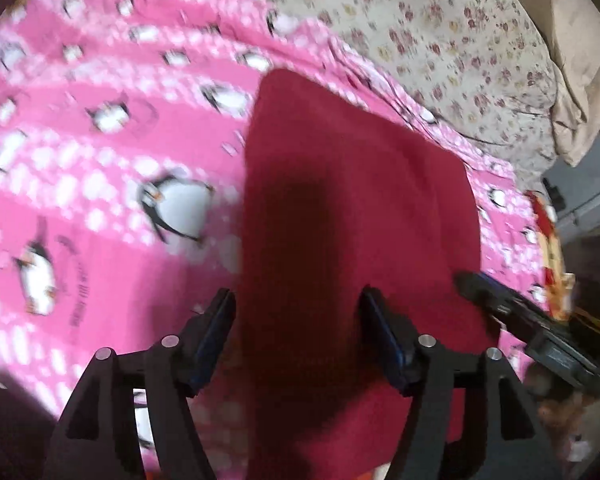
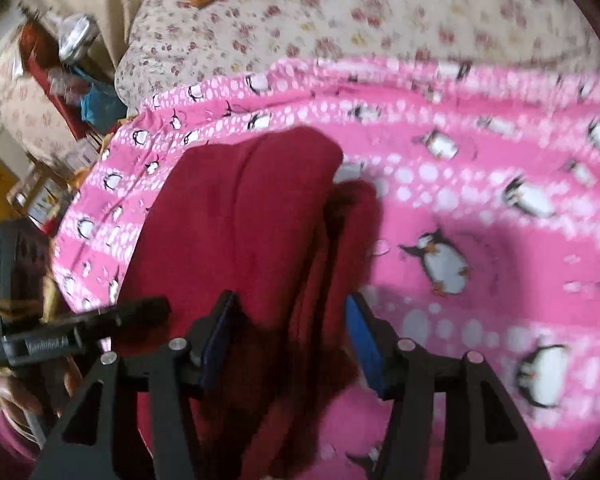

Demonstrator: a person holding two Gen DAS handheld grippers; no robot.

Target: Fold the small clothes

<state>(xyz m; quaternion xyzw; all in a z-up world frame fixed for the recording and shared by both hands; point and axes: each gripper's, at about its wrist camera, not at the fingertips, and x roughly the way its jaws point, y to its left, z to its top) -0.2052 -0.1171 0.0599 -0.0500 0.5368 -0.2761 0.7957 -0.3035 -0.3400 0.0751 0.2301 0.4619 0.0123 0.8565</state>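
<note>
Both tongs stand spread wide, and neither one grasps anything. Left tongs [image 1: 298, 320] hang over the dark red garment [image 1: 356, 216], with the fingers apart on each side of the cloth; the left finger [image 1: 216, 332] is above the edge where the red cloth meets the pink blanket [image 1: 100, 160], and the other finger is above the red cloth itself. This garment lies flat on the pink blanket, which has white dots and penguins (the print is blurred in many places). In the left wrist view the garment looks like a long smooth piece, narrow at the far end and wider near the camera, and at its right side the other tool comes in as a dark blurred shape. Beyond the blanket a floral sheet [image 1: 460, 52] covers the bed. In the right wrist view the right tongs [image 2: 290, 320] are also released, with the blue pads [image 2: 364, 340] well apart over the near part of the garment, where the cloth shows some long folds or ridges. The far end of the garment is rounded and a little raised. To the left of it the left tool shows as a black bar just beside the cloth. Whether the fingers touch the cloth, I cannot tell.
</note>
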